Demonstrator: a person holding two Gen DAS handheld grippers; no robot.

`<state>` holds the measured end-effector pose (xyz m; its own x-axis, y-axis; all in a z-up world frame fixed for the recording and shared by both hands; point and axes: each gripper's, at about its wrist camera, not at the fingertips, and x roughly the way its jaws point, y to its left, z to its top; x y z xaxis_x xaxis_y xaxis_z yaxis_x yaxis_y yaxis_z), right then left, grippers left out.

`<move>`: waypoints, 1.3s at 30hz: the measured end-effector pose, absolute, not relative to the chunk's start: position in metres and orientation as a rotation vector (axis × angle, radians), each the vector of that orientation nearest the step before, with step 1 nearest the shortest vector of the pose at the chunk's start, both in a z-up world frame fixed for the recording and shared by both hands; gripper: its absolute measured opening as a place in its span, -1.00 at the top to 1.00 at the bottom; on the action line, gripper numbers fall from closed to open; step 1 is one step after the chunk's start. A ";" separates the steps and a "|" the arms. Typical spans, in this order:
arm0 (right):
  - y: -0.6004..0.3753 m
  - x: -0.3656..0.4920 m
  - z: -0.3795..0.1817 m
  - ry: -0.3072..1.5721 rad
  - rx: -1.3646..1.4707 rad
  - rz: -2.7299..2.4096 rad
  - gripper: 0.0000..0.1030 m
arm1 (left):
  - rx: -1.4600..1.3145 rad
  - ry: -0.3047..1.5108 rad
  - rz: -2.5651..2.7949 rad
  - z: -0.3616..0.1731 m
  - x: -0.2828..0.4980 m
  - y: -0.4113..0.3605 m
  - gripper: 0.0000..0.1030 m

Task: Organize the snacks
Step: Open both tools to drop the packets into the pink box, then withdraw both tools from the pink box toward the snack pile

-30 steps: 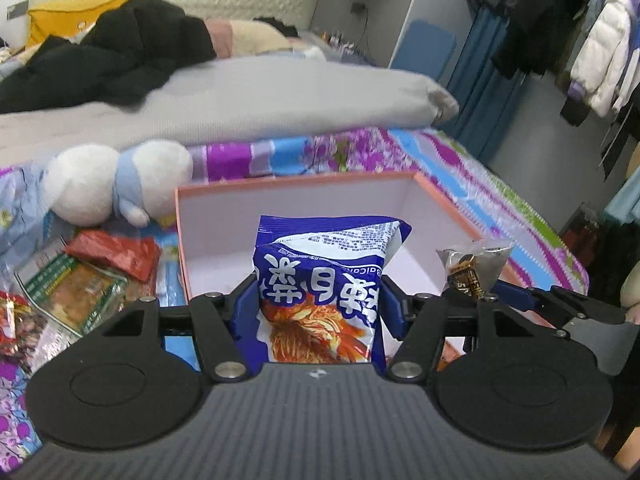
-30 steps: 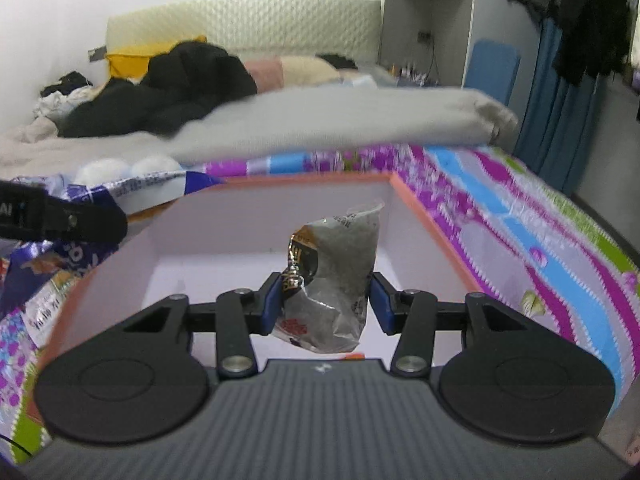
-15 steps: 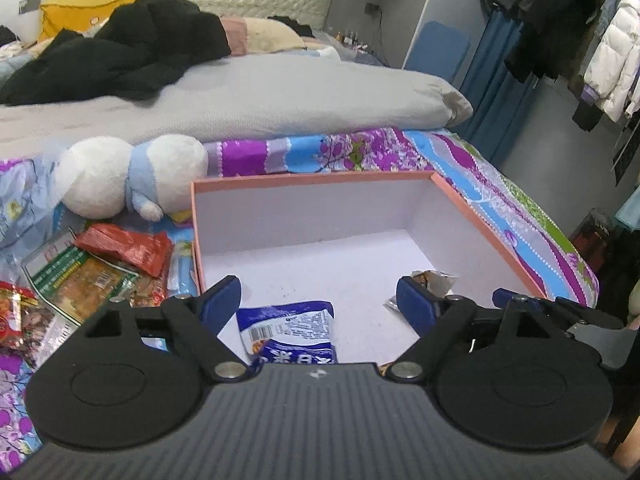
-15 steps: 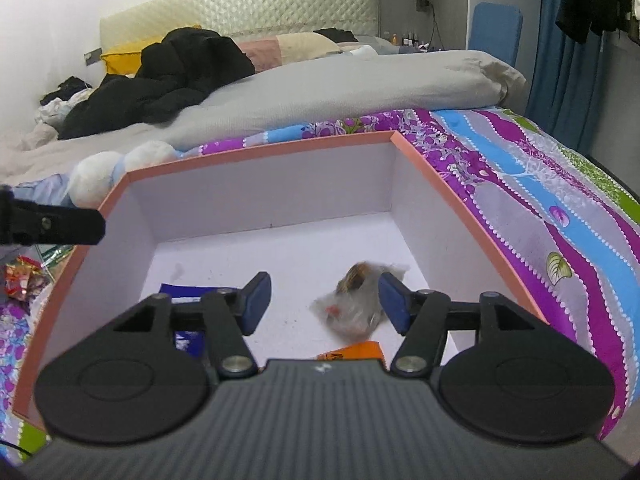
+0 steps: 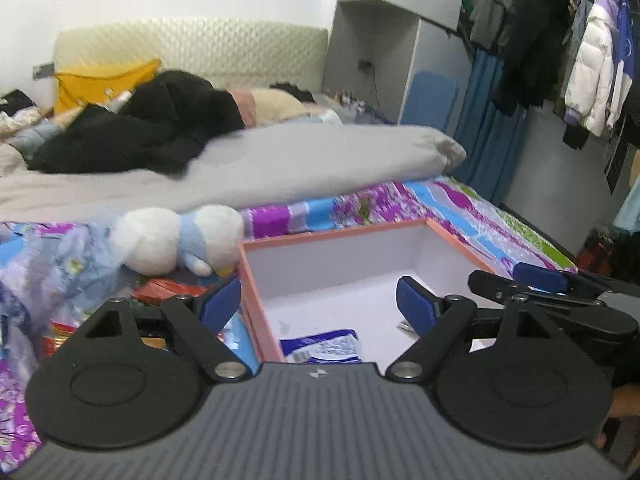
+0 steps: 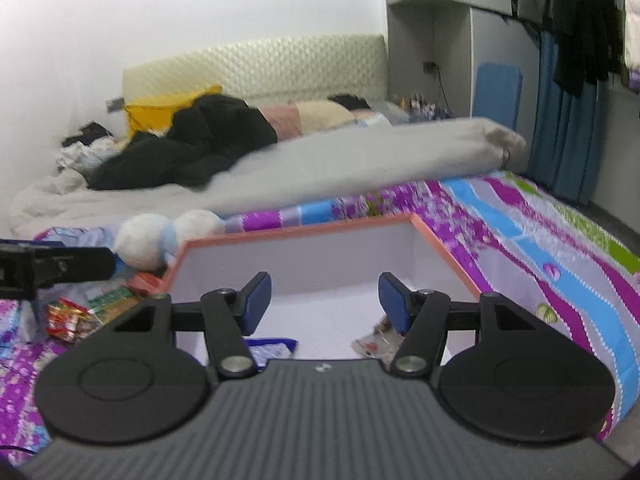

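Note:
An orange-rimmed box with a white inside sits on the bed. A blue noodle packet lies flat on its floor near the front. My left gripper hovers above it, open, with nothing between its fingers. In the right wrist view the same blue packet and a clear snack bag lie on the floor of the box. Above them my right gripper is open and empty. Both packets are partly hidden by the gripper bodies.
Several loose snack packets lie on the patterned bedspread left of the box, beside a white and blue plush toy. A grey duvet and dark clothes lie behind. The bed edge runs along the right, with hanging coats beyond.
Both grippers opened and let go of their packets, which now lie in the box. Both have since lifted and drawn back, so the box sits lower in view.

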<state>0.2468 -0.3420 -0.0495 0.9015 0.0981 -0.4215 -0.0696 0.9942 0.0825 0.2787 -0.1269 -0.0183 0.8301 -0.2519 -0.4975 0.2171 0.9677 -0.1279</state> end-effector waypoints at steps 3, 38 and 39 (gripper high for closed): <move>-0.329 0.232 -0.042 0.410 0.058 0.104 -0.20 | -0.090 0.515 -0.236 -0.014 0.261 -0.108 -0.71; -0.193 0.131 -0.091 0.453 0.038 0.246 -0.20 | -0.212 0.580 -0.088 -0.077 0.131 0.060 -0.71; -0.191 0.128 -0.094 0.456 0.036 0.249 -0.20 | -0.215 0.586 -0.089 -0.080 0.129 0.060 -0.71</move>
<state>0.1279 -0.1907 -0.0937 0.8680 0.2459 -0.4314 -0.2297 0.9691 0.0901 0.1287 0.0604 -0.0795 0.8302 -0.1436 -0.5387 0.0221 0.9739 -0.2257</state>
